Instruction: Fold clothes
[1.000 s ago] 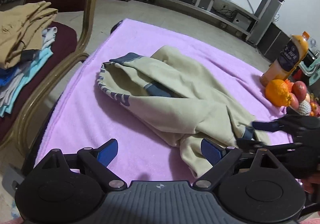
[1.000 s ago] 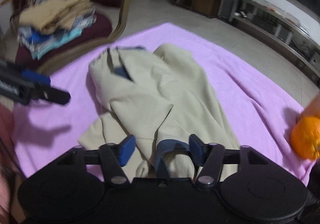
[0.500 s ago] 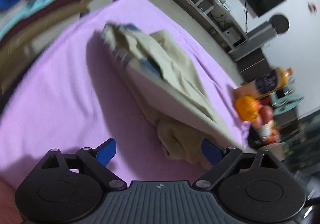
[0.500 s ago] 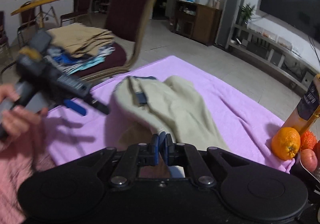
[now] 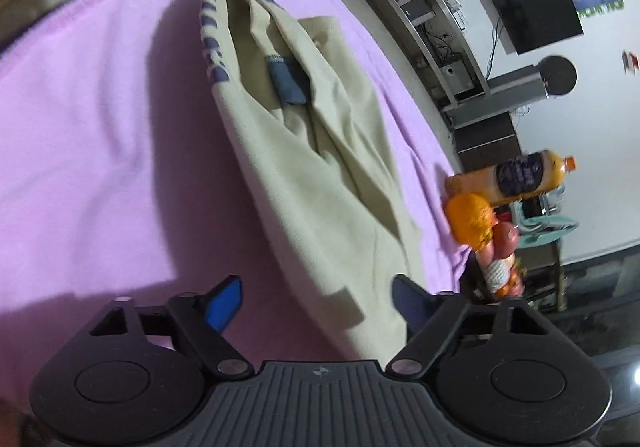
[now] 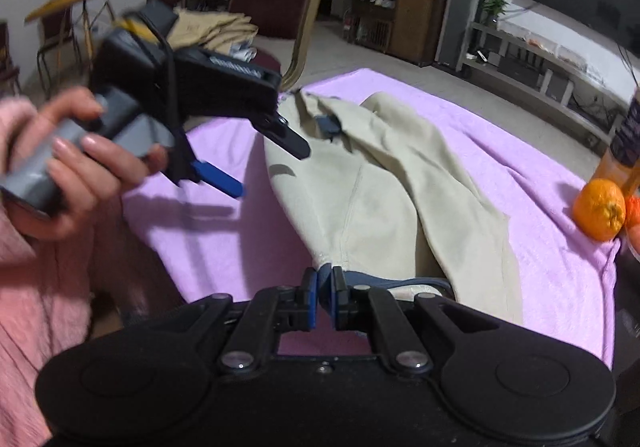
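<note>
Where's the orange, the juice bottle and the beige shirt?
orange (image 6: 599,209), right wrist view, middle of its peel.
juice bottle (image 5: 516,178), left wrist view, its dark label.
beige shirt (image 5: 320,183), left wrist view, middle of the cloth.

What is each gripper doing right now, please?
Left gripper: open, holding nothing.
Right gripper: shut on the beige garment, pinching its blue-trimmed edge.

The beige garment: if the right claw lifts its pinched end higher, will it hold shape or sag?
Probably sag: the beige garment already drapes in soft folds from the right claw. It looks light, so the rest likely drags across the purple blanket.
</note>
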Demonstrator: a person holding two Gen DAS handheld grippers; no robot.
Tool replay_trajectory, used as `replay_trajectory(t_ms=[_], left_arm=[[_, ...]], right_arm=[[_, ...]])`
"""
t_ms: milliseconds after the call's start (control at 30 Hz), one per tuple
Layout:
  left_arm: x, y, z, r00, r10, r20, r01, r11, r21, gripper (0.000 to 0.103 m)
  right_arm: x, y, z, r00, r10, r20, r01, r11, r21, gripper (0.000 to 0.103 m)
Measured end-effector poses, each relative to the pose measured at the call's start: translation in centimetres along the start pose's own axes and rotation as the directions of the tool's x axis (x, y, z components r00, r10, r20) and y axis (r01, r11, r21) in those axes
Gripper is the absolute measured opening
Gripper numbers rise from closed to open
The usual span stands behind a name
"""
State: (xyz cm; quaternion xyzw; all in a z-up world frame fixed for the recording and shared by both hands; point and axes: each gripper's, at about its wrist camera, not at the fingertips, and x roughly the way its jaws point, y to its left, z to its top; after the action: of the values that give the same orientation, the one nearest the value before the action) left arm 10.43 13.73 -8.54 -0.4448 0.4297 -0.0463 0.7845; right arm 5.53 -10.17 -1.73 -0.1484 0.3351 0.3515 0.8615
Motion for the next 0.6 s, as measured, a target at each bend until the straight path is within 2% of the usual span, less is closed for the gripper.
replay_trajectory(t_ms=[100, 133, 200, 233, 267, 400, 433, 500, 533, 600], left_arm=[[1.2, -0.1, 0.1, 1.0, -0.003, -0.018, 0.002, 1.0, -0.027, 0.07], [1.6, -0.1, 0.0, 1.0, 0.001, -0.026, -0.001, 0.999, -0.036, 0.067], [1.8, 0.1, 0.0, 0.999, 0.004, -0.041, -0.006, 0.999, -0.046, 0.052], [1.8, 0.0, -0.1, 0.999, 0.011, -0.051, -0.013, 0.999, -0.042, 0.041], [1.8, 0.0, -0.3, 0.998, 0.017, -0.061, -0.019, 0.999, -0.039, 0.037], [1.8, 0.2, -1.0, 0.995, 0.022, -0.1, -0.027, 0.998, -0.053, 0.039], [1.6, 0.2, -1.2, 0.995, 0.027, -0.094, -0.031, 0.999, -0.045, 0.036], [1.1, 0.1, -1.5, 0.996, 0.038, -0.081, -0.04, 0.999, -0.029, 0.009], [0.8, 0.1, -1.7, 0.996, 0.043, -0.072, -0.045, 0.999, -0.021, 0.0], [-0.4, -0.3, -2.0, 0.998, 0.065, -0.004, -0.065, 0.998, 0.005, 0.0]], right_arm=[[-0.1, -0.5, -0.8, 0.999, 0.038, 0.014, -0.038, 0.998, 0.041, 0.006], [-0.1, -0.4, -1.0, 0.999, 0.04, 0.012, -0.04, 0.998, 0.041, 0.006], [0.1, -0.1, -1.4, 0.999, 0.041, 0.007, -0.041, 0.999, 0.034, 0.006], [0.2, 0.0, -1.4, 0.999, 0.041, 0.007, -0.041, 0.999, 0.03, 0.006], [0.4, 0.1, -1.4, 0.999, 0.042, 0.006, -0.042, 0.999, 0.027, 0.006], [1.1, 0.6, -1.5, 0.999, 0.037, 0.012, -0.037, 0.999, 0.027, 0.006], [1.2, 0.7, -1.5, 0.999, 0.036, 0.013, -0.037, 0.999, 0.027, 0.006], [1.5, 1.2, -1.6, 0.999, 0.036, 0.004, -0.036, 0.999, 0.004, 0.006], [1.6, 1.5, -1.7, 1.0, 0.031, 0.0, -0.031, 0.999, -0.008, 0.006], [1.1, 1.1, -1.7, 0.999, 0.05, 0.019, -0.051, 0.999, 0.014, 0.008]])
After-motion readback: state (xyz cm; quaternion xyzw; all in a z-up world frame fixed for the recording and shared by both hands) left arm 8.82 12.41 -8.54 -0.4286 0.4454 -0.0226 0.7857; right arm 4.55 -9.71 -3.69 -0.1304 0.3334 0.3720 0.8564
